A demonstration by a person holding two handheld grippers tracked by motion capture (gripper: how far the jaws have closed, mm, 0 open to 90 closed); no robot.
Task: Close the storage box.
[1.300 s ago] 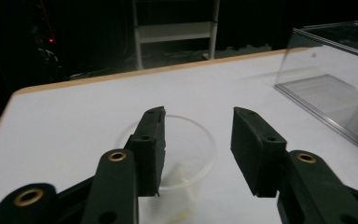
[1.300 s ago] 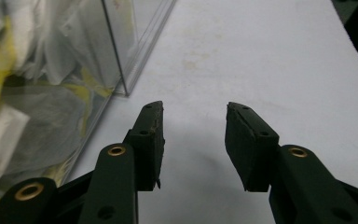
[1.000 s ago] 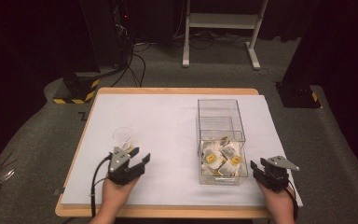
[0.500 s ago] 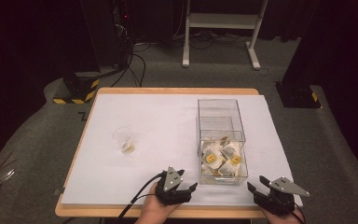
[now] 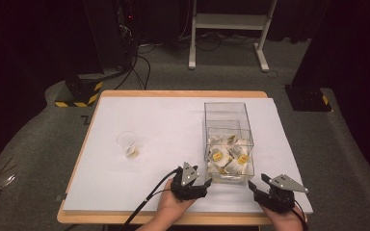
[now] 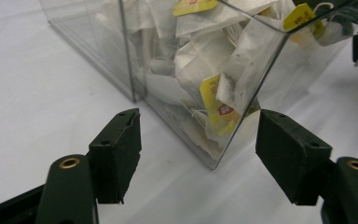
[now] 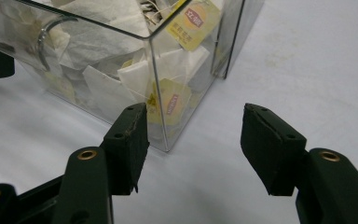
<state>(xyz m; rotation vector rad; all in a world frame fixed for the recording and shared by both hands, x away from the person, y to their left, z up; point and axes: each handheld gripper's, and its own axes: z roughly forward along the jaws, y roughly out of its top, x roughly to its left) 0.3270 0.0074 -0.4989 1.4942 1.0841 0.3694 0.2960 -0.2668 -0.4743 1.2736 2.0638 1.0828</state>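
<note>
1. At the near edge of the white tabletop (image 5: 164,115), two hand-held grippers flank a clear plastic box (image 5: 229,139) packed at its near end with tea bags (image 5: 226,159).
2. The left gripper (image 5: 192,185) sits just off the box's near left corner; its jaws have just been opening and now stand wide, with nothing between the pads.
3. In the left gripper view, the box corner (image 6: 214,163) rises straight ahead between the spread jaws, clear wall between gripper and bags, yellow tags (image 6: 214,100) pressed against the wall.
4. The right gripper (image 5: 265,190) waits off the near right corner, jaws also just opening, parted and empty.
5. In the right gripper view, the near corner (image 7: 165,144) stands just ahead of the left-hand jaw, with bare tabletop (image 7: 307,60) before the other.
6. The box's far compartment (image 5: 225,114) looks empty behind a clear divider.
7. A small clear cup (image 5: 126,143) stands well apart on the left of the tabletop, something yellowish (image 5: 132,154) at its base.
8. Beyond the tabletop, cables (image 5: 139,62), a white frame (image 5: 226,29) and a hazard-striped base (image 5: 79,91) crowd the dark floor.
</note>
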